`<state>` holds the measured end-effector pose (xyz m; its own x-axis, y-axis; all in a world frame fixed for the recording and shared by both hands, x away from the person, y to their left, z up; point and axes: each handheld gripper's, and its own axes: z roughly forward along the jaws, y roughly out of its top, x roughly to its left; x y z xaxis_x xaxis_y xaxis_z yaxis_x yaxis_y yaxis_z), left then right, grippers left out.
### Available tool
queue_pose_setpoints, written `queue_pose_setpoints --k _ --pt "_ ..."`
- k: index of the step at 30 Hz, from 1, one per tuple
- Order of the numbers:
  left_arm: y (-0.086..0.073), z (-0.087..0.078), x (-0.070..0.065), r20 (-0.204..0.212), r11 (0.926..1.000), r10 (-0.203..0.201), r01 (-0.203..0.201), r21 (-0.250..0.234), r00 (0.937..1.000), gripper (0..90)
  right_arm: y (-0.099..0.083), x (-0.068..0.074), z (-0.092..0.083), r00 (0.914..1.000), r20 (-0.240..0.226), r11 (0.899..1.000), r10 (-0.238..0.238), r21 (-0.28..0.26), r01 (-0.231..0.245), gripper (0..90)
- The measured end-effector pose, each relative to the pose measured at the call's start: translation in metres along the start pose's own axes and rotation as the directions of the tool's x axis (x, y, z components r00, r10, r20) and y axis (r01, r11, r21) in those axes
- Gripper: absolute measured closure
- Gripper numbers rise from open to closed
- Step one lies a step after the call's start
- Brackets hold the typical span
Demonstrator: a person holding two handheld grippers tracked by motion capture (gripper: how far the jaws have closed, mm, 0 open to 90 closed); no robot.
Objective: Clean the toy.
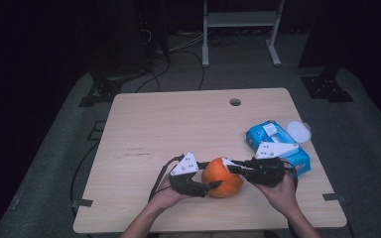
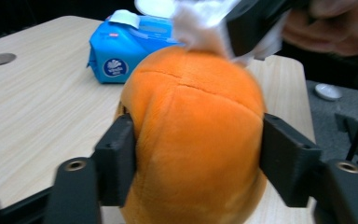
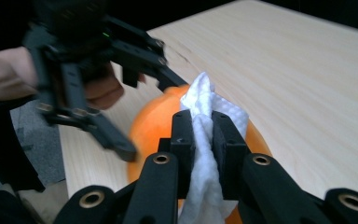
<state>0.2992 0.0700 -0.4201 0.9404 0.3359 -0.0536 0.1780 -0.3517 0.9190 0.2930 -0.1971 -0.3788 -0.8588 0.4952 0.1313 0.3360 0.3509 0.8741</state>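
The left gripper view looks along the left gripper (image 2: 198,163), whose two black jaws stand partly apart with a soft orange ball (image 2: 193,135) between them; each pad lies against a side of the ball, so the ball is clamped across its width. No earlier picture bears on it, so nothing more is said of those jaws than that they grip. The ball's plush skin shows stitched seams that cross on its top. Pressed onto that top from above is a crumpled white wipe (image 2: 200,25), carried by the other gripper.

In the right gripper view the right gripper (image 3: 204,135) has its jaws drawn nearly together on the wipe (image 3: 204,140), which bunches between the pads and sticks out above and below them. The wipe rests on the orange ball (image 3: 151,123) just beyond the pads, and the left gripper (image 3: 135,116) reaches around the ball from the far side.

From the high view, the ball (image 1: 222,177) sits near the front edge of the pale wooden table (image 1: 168,124), between the left gripper (image 1: 208,178) and the right gripper (image 1: 230,166). Just beyond the right hand (image 1: 278,191) lies a blue pack of wipes (image 1: 270,136), with a round white lid (image 1: 298,131) beside it. A round hole (image 1: 235,102) is cut in the table near its far edge.
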Motion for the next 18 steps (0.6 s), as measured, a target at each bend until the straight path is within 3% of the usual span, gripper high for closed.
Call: queue_pose_setpoints --k 1,2,3,4,7,9,13,18 --pt "0.000 0.001 0.002 0.010 1.0000 -0.002 0.003 -0.007 0.9999 25.3 -0.003 -0.004 0.000 0.9998 -0.001 1.000 0.019 0.003 -0.019 79.8" --pt "-0.001 0.002 0.004 0.009 1.0000 0.002 -0.002 -0.004 1.0000 14.8 -0.007 -0.009 -0.003 0.9994 0.006 0.999 0.035 0.006 -0.035 79.7" --pt "-0.003 0.003 0.006 0.000 1.0000 0.004 -0.004 0.001 1.0000 14.8 -0.007 -0.009 -0.003 0.9994 0.006 0.999 0.035 0.006 -0.035 79.7" --pt "-0.007 0.007 0.009 -0.012 1.0000 0.001 -0.001 0.001 0.9999 6.8 -0.008 -0.013 -0.005 0.9986 0.003 0.999 0.053 0.003 -0.053 79.6" --pt "-0.016 0.018 0.012 0.015 0.9999 -0.010 0.010 0.007 0.9998 4.4 -0.010 -0.016 -0.004 0.9976 -0.012 0.998 0.068 0.001 -0.068 79.5" --pt "-0.020 0.024 0.009 0.017 0.9999 0.014 -0.014 0.003 0.9998 4.7 -0.009 -0.016 -0.004 0.9975 -0.012 0.998 0.070 0.001 -0.070 79.5" --pt "-0.010 0.016 0.006 0.006 0.9997 0.004 -0.004 0.023 1.0000 24.5 -0.008 -0.014 -0.007 0.9975 -0.004 0.997 0.071 -0.009 -0.071 79.5" --pt "0.001 -0.002 0.004 0.018 0.9999 0.012 -0.012 0.001 0.9998 26.8 -0.001 -0.008 -0.013 0.9961 -0.052 0.995 0.071 -0.069 -0.074 79.5"
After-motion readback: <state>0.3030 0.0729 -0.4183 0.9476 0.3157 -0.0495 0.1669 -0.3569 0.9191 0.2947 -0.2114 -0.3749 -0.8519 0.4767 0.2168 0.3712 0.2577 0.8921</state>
